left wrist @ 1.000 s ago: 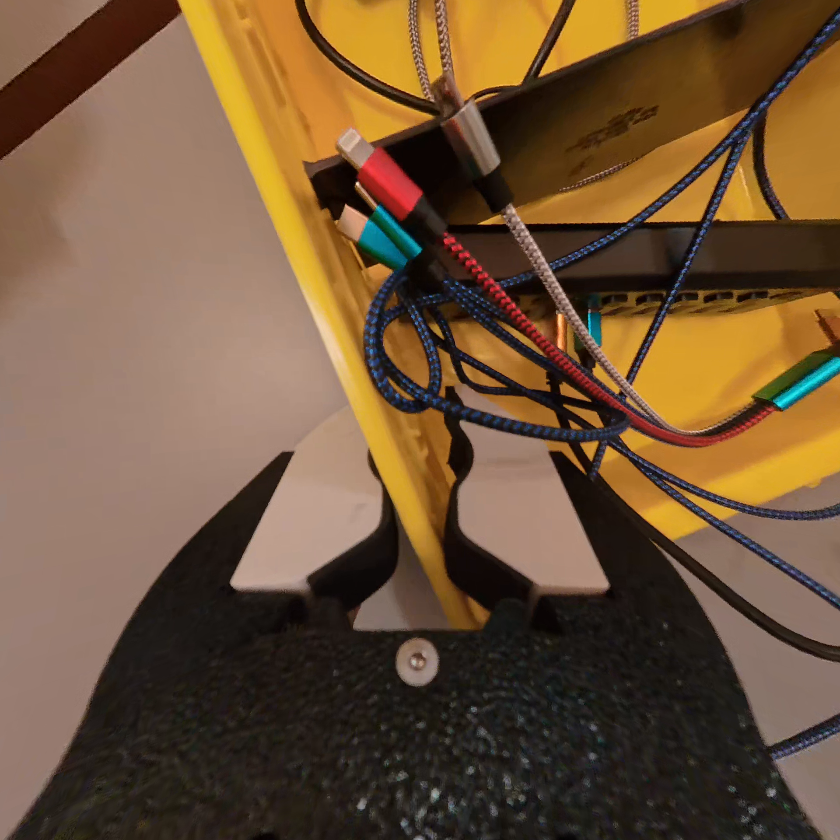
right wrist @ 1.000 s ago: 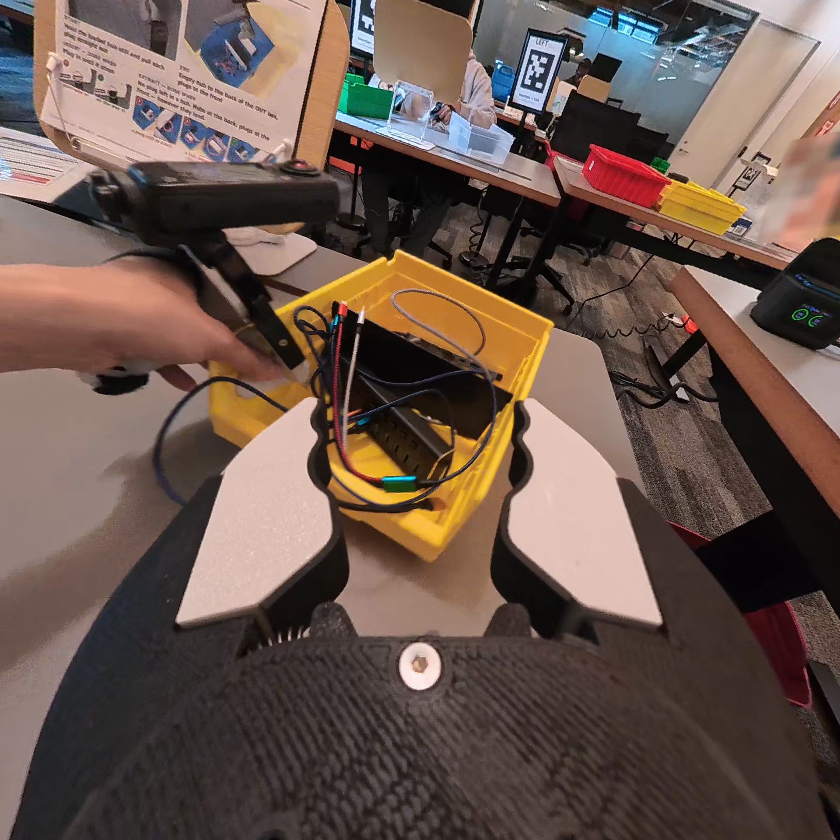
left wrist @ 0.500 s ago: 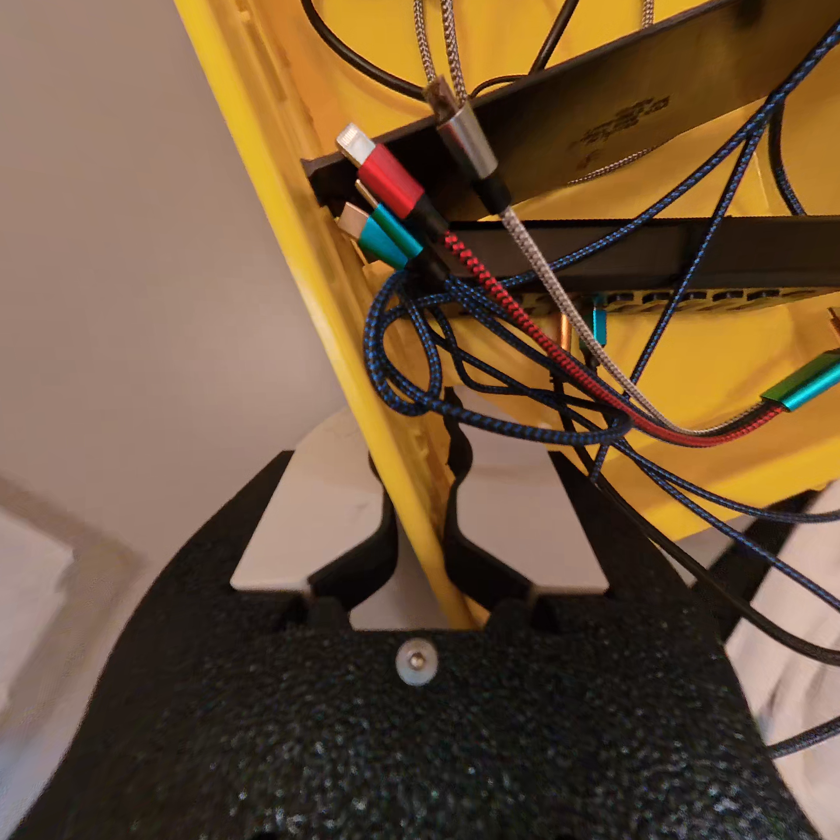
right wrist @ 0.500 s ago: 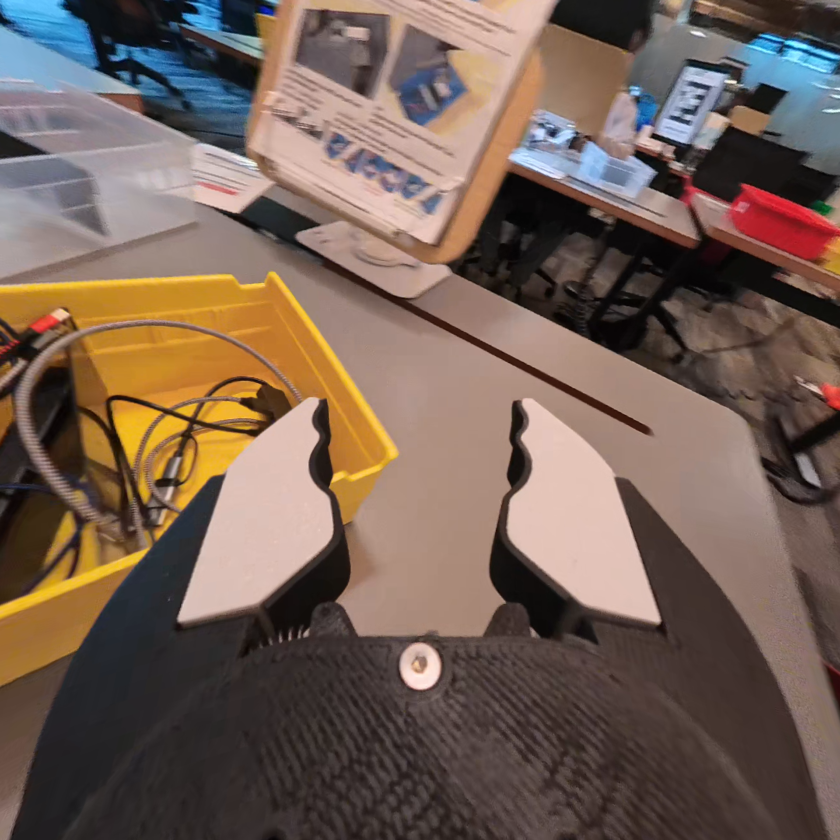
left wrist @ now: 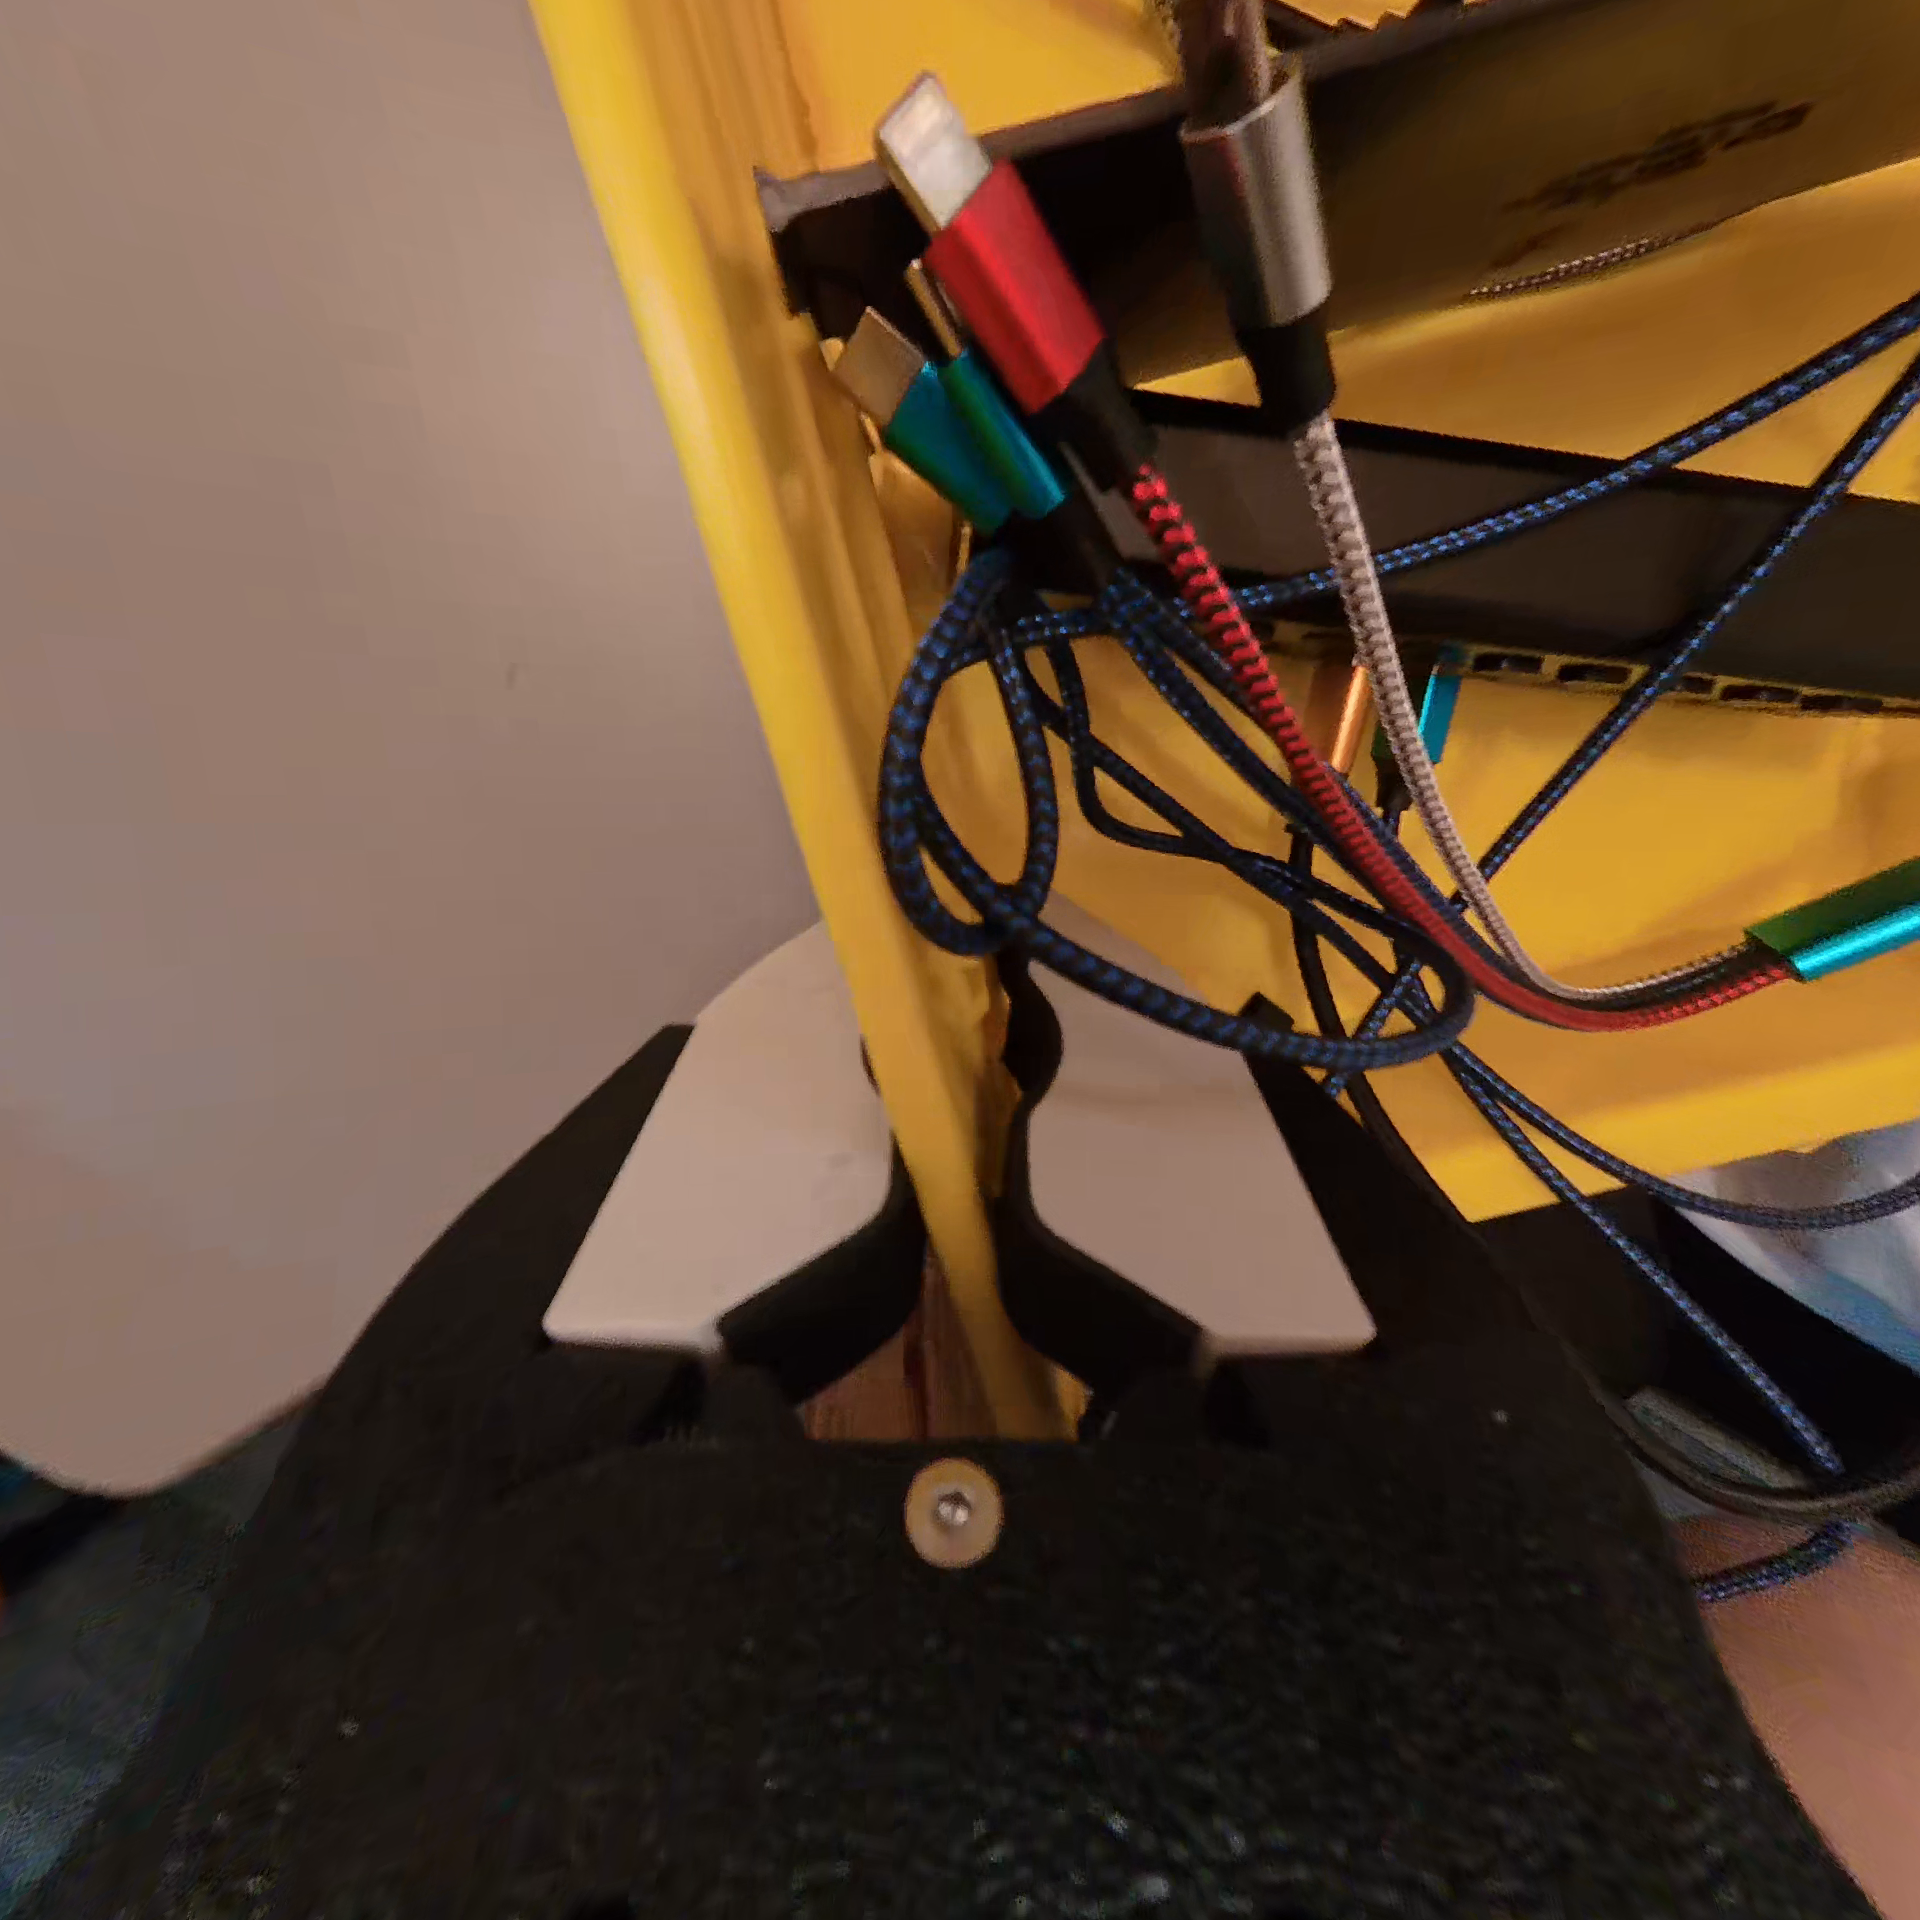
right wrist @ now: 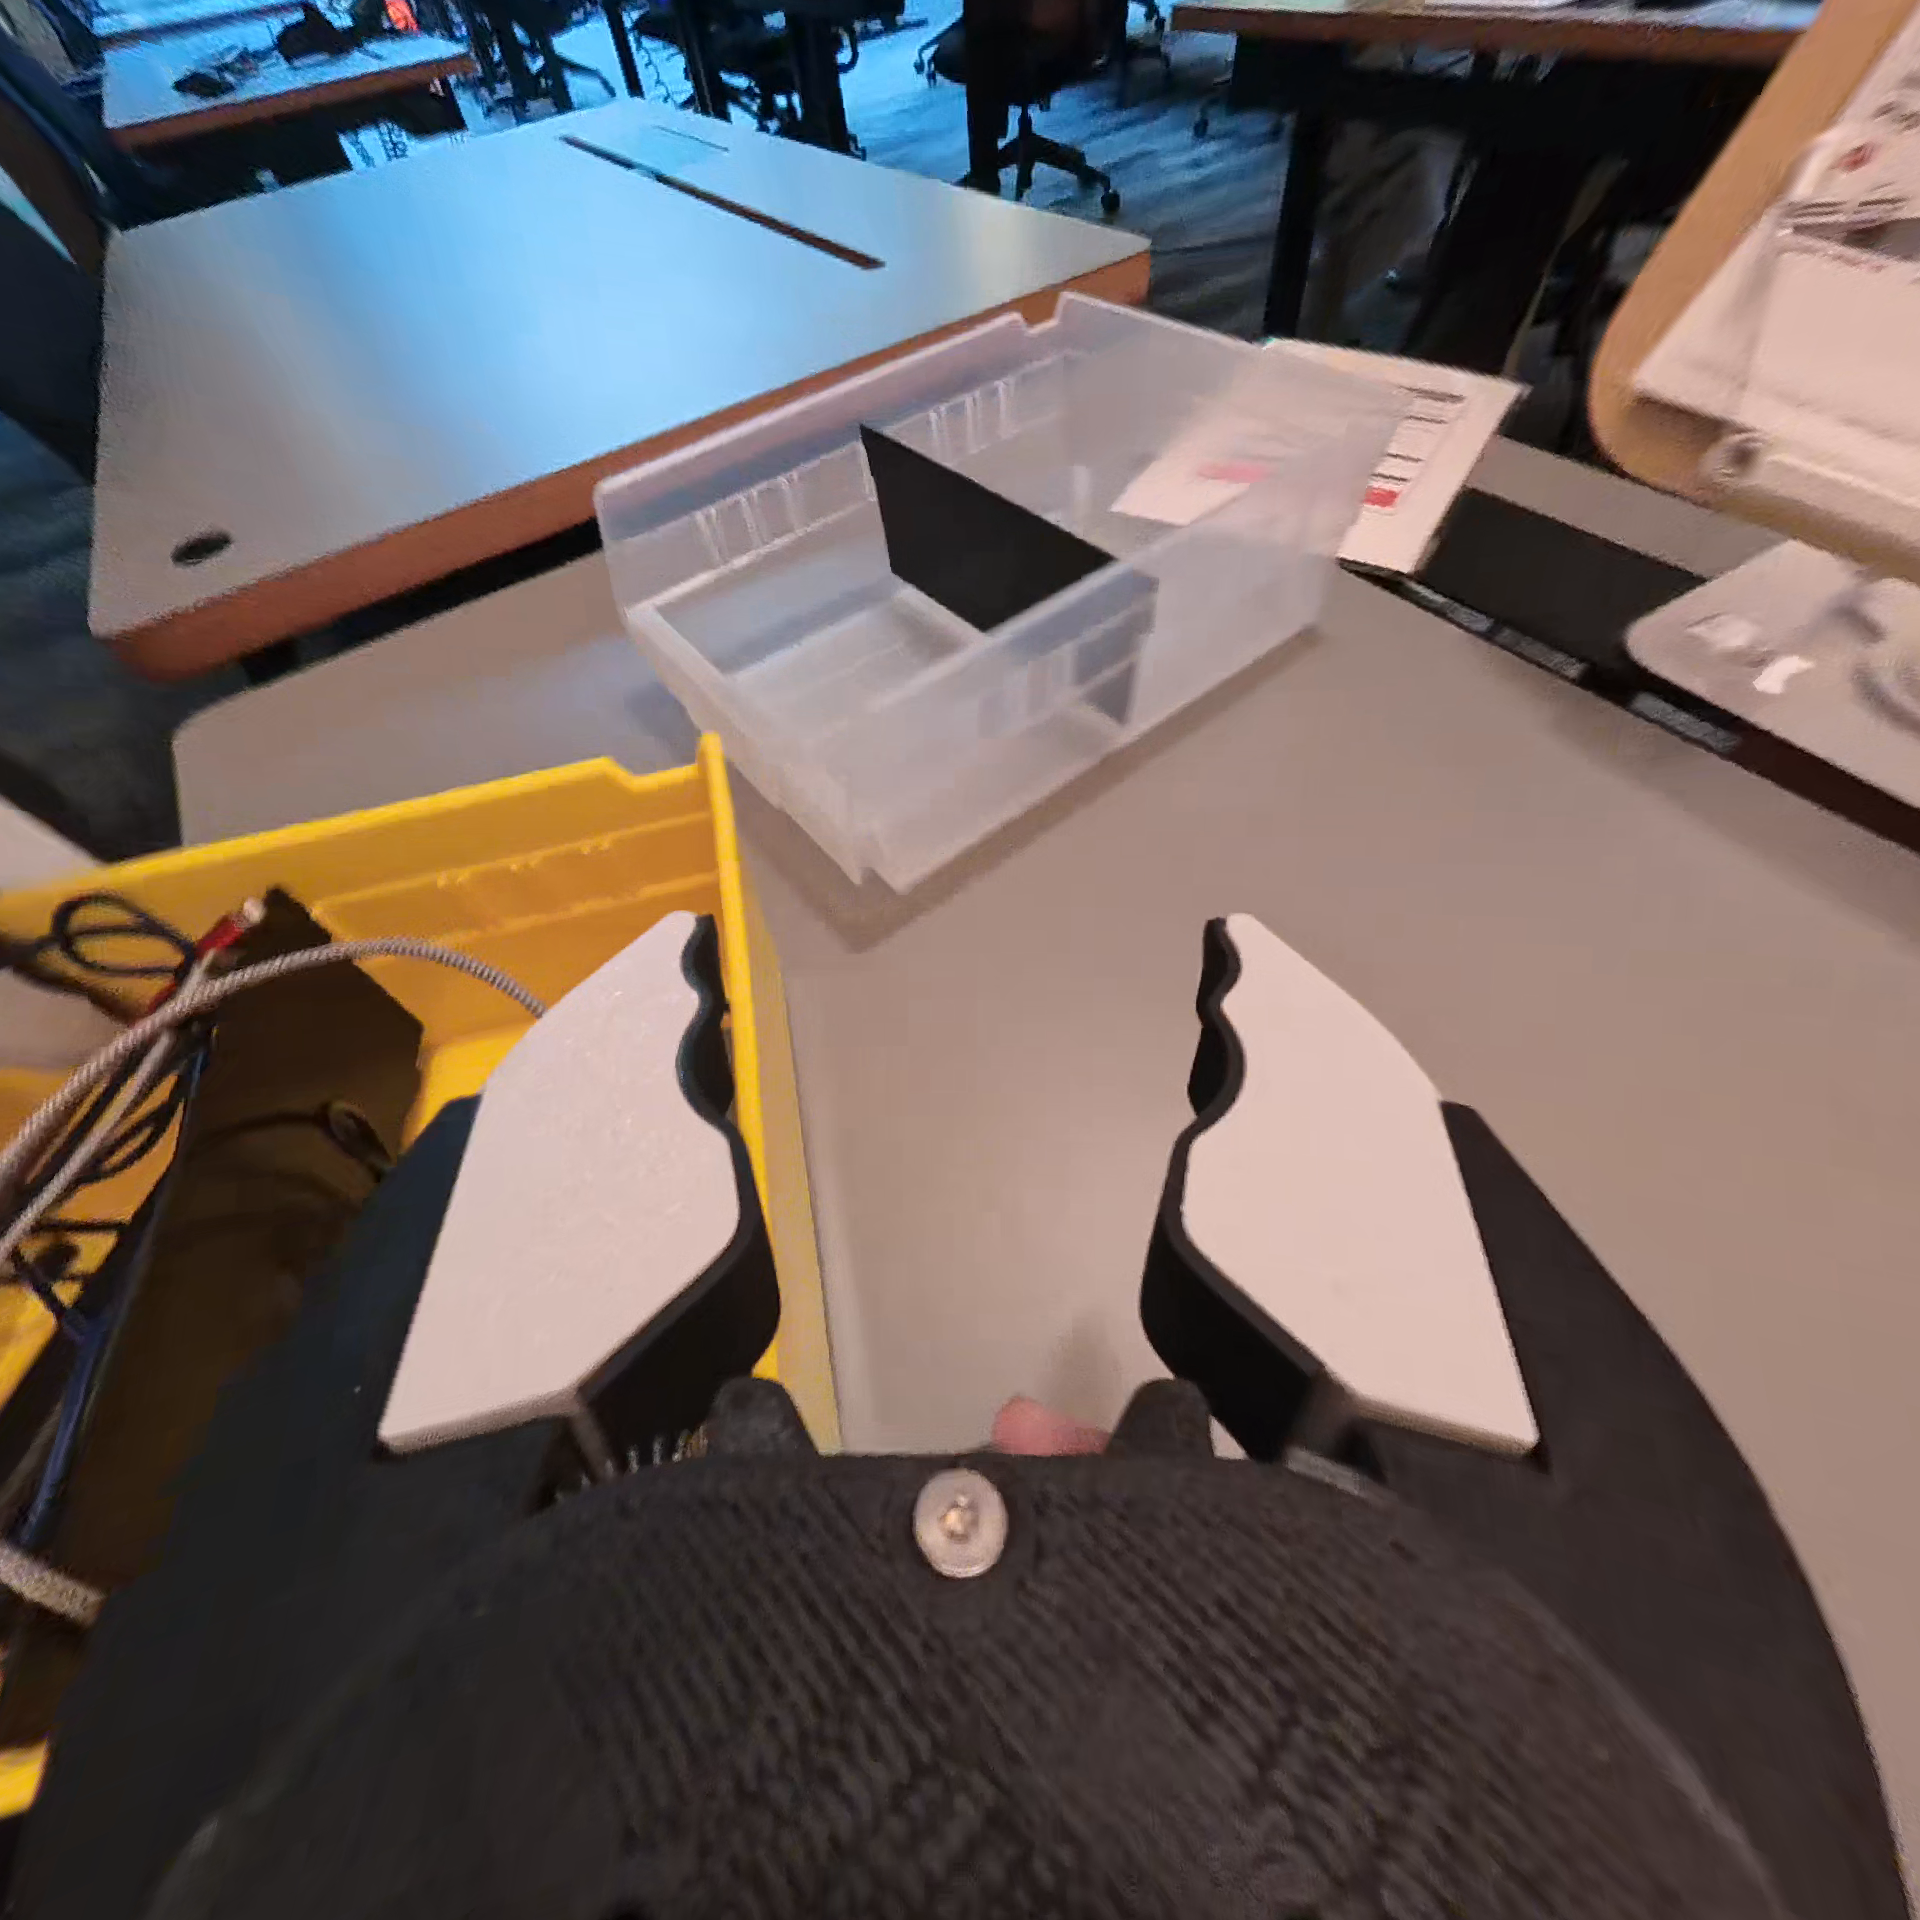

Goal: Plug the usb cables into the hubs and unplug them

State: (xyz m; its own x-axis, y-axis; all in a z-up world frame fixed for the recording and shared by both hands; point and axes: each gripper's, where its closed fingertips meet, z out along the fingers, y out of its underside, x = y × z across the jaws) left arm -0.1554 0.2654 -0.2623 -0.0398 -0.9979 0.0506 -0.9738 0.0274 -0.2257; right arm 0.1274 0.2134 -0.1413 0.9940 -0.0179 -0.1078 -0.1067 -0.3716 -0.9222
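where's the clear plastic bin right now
In the right wrist view, the clear plastic bin sits on the grey table, just beyond the yellow bin.

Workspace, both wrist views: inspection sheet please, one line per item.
Surface: grey table, bare between the two bins.
Job's things: yellow bin holding black hubs.
Clutter: clear bin with a black divider; papers behind it.
Claws: left claw shut on the yellow bin's wall; right claw open, holding nothing, beside the bin.
Cables: blue, red and grey braided cables tangled in the bin; red plug loose; some plugged into a hub.
Surroundings: other desks, office chairs.
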